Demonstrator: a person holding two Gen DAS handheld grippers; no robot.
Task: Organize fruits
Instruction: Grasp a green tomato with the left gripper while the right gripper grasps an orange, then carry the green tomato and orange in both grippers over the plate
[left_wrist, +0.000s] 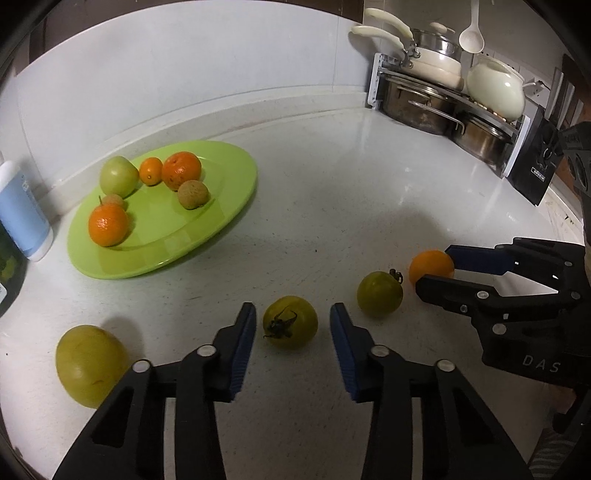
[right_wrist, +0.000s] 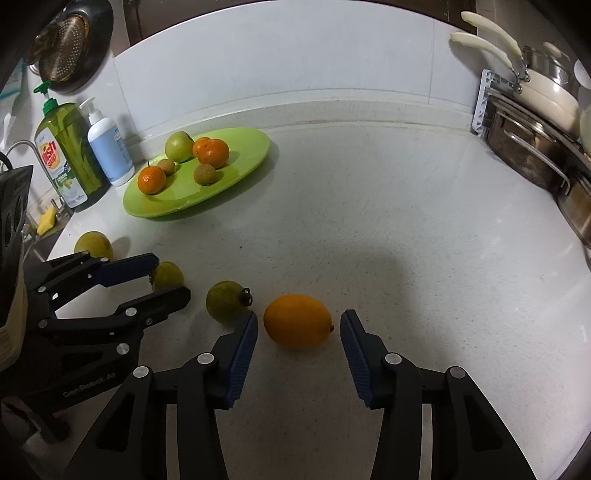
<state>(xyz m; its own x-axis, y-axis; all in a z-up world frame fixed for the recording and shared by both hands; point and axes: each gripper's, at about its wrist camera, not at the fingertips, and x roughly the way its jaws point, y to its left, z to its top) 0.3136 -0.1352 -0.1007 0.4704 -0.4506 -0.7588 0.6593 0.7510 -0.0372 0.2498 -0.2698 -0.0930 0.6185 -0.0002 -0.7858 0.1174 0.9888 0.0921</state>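
Observation:
My left gripper (left_wrist: 292, 314) is open around a green tomato (left_wrist: 290, 322) that lies on the white counter, with a gap at each blue pad. My right gripper (right_wrist: 300, 315) is open around an orange lemon-shaped fruit (right_wrist: 297, 320), its pads also apart from the skin. Between those two fruits lies a second green tomato (left_wrist: 379, 294). A larger yellow-green fruit (left_wrist: 90, 363) sits to the left of my left gripper. At the back left, a green plate (left_wrist: 229, 177) holds a green apple (left_wrist: 119, 176), oranges and small brown fruits.
A blue-white pump bottle (right_wrist: 110, 147) and a green dish-soap bottle (right_wrist: 62, 155) stand left of the plate, near a sink. A rack of pots and pans (left_wrist: 443, 99) and a black box (left_wrist: 532, 162) line the back right. The backsplash wall runs behind.

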